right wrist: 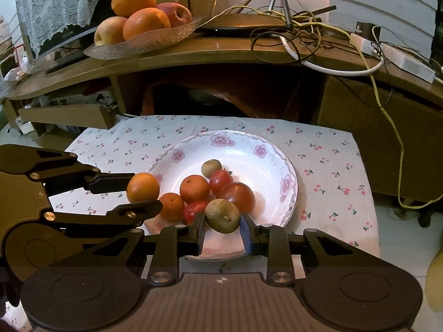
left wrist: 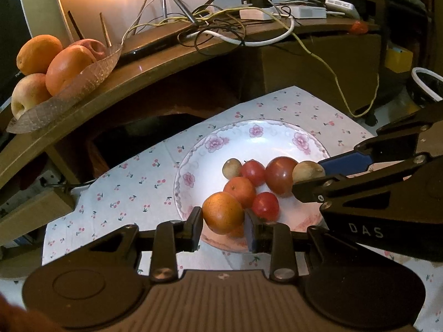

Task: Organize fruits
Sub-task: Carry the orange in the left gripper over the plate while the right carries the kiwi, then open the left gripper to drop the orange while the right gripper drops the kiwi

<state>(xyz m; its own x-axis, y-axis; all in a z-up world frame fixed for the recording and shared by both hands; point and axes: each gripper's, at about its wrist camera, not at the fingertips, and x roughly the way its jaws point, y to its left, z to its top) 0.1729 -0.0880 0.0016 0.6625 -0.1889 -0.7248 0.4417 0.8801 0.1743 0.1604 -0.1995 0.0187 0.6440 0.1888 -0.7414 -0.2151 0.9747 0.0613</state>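
Fingers [left wrist: 198, 218] pinch orange [left wrist: 223, 212], apparently lifted.

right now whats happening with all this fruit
A person is sorting fruit with two handheld grippers. The left gripper is closed on a small orange, and the right gripper grips a brownish-green fruit, both just above the flowered plate. Two more small oranges, three red tomatoes and another brownish-green fruit remain on the plate. A glass dish of larger fruit sits on the wooden shelf behind.
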